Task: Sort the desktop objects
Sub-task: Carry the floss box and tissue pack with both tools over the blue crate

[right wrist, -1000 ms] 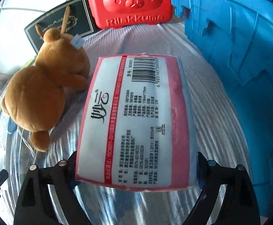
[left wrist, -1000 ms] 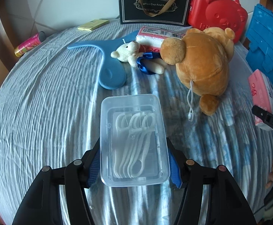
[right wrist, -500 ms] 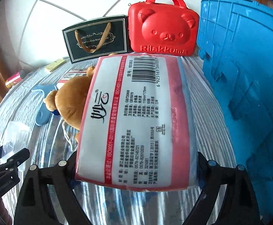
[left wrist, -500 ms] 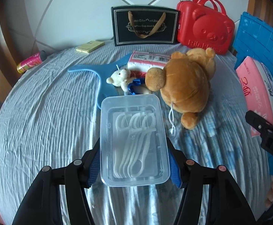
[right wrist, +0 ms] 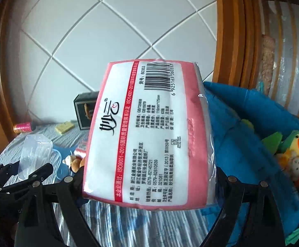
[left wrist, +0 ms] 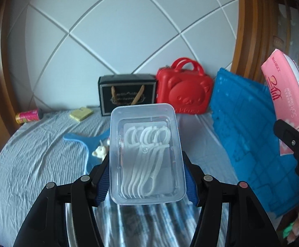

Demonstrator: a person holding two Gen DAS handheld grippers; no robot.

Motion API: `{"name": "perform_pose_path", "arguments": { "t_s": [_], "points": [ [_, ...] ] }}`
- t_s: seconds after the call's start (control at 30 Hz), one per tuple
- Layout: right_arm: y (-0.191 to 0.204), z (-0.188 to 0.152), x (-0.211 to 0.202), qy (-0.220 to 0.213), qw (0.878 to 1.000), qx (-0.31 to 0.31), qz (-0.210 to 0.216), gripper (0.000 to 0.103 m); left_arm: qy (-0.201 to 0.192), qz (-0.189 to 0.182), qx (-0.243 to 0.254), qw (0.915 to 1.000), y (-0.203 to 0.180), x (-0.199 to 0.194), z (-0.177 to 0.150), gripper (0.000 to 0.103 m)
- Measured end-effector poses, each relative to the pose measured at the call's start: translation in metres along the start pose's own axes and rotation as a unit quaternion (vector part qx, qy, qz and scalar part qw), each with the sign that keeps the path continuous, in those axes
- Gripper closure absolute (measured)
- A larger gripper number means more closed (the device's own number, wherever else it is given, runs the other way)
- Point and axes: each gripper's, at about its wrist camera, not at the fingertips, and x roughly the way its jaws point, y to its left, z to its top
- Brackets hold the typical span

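Hidden stuff first. My tissue pack [right wrist: 149, 131] fills the middle of the right wrist view and blocks most of the bed [left wrist: 36, 154] behind it; only one corner of the black gift bag [right wrist: 84, 111] shows past its left edge. The blue bin [right wrist: 252, 144] is cut off at the right edge of that view, with a heap of plush toys [right wrist: 293, 156] inside, too jumbled to sort apart beyond an orange-beaked yellow one. In the left wrist view the clear box [left wrist: 147, 154] covers the small white plush [left wrist: 100, 152] and part of the flat blue hanger-shaped piece [left wrist: 81, 142]; I can't tell what else lies behind it.

Task things. The tissue pack is a soft pink-and-white plastic pack, barcode at the far end, printed label face up, held clear above the bed beside the bin. My right gripper [right wrist: 149, 185] pinches it from both sides. The clear box is a rectangular see-through plastic box of white floss picks, raised off the bed, its near end clamped by my left gripper [left wrist: 147, 183] on blue pads [left wrist: 103, 185].

Against the wall: red bear case [left wrist: 184, 90] just beside the gift bag. Further left, yellow pad [left wrist: 81, 113], pink can [left wrist: 27, 116] lying on its side.
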Motion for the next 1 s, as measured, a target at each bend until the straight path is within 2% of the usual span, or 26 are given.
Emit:
{"name": "perform_pose_path", "arguments": {
  "t_s": [0.2,0.33,0.43,0.5,0.7,0.87,1.0],
  "points": [
    [-0.088,0.019,-0.047,-0.048,0.998,0.012,-0.035,0.013,-0.068,-0.036,0.022,0.9967,-0.089,-0.038,0.033,0.043],
    [-0.151,0.029,-0.075,-0.076,0.995,0.020,-0.059,0.013,-0.096,-0.060,0.028,0.9932,-0.162,-0.052,0.043,0.043],
    [-0.198,0.036,-0.096,-0.096,0.992,0.026,-0.077,0.013,-0.091,-0.073,0.036,0.9925,-0.213,-0.053,0.043,0.043],
    [-0.234,0.034,-0.097,-0.095,0.991,0.029,-0.087,0.013,-0.088,-0.082,0.041,0.9919,-0.248,-0.053,0.042,0.043],
    [-0.318,0.014,-0.071,-0.055,0.993,0.030,-0.101,0.013,-0.074,-0.100,0.062,0.9903,-0.345,-0.054,0.039,0.043],
    [-0.364,-0.005,-0.057,-0.029,0.994,0.046,-0.095,0.013,-0.036,-0.080,0.084,0.9926,-0.385,-0.040,0.028,0.043],
    [-0.376,-0.012,-0.044,-0.012,0.995,0.047,-0.082,0.013,-0.014,-0.066,0.087,0.9940,-0.397,-0.030,0.020,0.043]
  ]
}}
